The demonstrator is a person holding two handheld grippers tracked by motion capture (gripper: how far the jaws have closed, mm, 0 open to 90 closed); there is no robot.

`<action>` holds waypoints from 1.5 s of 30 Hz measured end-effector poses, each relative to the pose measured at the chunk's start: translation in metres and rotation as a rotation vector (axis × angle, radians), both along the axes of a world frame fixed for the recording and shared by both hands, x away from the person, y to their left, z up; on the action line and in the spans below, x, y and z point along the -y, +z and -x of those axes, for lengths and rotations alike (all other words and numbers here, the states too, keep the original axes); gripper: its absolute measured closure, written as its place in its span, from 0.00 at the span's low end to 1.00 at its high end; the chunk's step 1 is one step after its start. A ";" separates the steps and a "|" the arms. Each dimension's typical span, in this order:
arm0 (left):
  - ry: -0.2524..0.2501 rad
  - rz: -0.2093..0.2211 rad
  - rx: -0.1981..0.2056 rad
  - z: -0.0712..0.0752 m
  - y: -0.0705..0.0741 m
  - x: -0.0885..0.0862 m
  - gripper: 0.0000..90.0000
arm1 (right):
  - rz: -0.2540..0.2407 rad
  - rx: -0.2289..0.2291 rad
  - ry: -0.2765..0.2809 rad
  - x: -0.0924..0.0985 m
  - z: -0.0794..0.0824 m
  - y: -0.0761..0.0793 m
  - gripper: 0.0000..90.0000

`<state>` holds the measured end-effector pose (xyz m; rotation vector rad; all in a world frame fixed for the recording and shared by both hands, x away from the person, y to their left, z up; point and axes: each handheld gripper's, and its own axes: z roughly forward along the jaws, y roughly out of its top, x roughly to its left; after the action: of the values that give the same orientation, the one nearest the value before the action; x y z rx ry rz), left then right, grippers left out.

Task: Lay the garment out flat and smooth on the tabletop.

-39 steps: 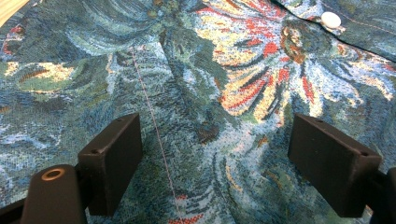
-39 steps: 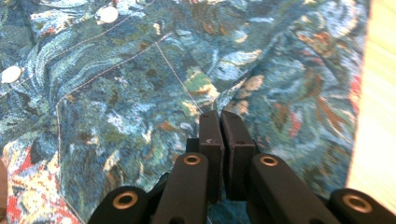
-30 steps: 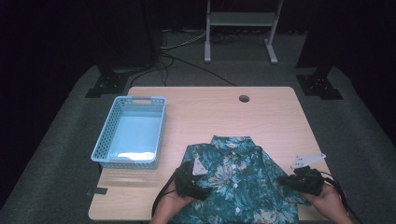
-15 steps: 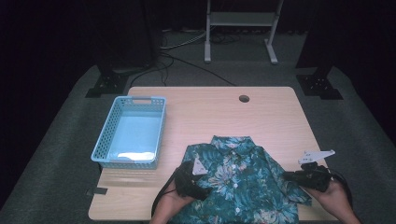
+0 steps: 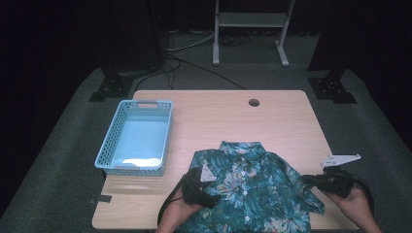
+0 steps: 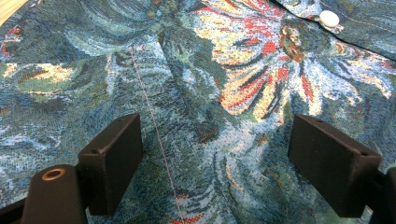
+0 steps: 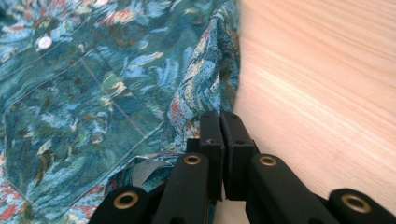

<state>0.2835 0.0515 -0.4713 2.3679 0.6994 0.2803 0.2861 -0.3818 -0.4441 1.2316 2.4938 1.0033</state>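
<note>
Teal floral-print button shirt (image 5: 252, 189) lies flat at table's near edge, right of light-blue plastic mesh basket (image 5: 136, 137); basket contents not discernible. Left gripper (image 6: 215, 168) jaws wide apart over the fabric, gripping nothing. Right gripper (image 7: 220, 140) jaws pressed together at the sleeve edge; whether cloth is pinched, cannot tell.

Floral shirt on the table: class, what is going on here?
A person works on a teal floral shirt spread at the near edge of a wooden table. The left gripper rests open on the fabric. The right gripper, fingers shut, sits at the shirt's edge near its sleeve. A blue basket stands to the left.
</note>
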 end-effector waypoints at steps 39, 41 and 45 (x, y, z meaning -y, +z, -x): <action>0.001 -0.001 0.001 0.000 0.000 0.000 0.19 | -0.112 0.034 -0.120 0.027 -0.009 0.008 0.70; 0.002 -0.001 0.001 0.000 0.000 0.000 0.19 | -0.106 0.039 -0.106 0.024 -0.009 0.010 0.70; 0.002 0.001 0.001 0.000 0.000 0.000 0.19 | -0.085 0.048 -0.086 0.017 -0.008 0.013 0.70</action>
<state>0.2832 0.0515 -0.4714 2.3664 0.7017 0.2823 0.2945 -0.3992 -0.4313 1.3109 2.3628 1.1138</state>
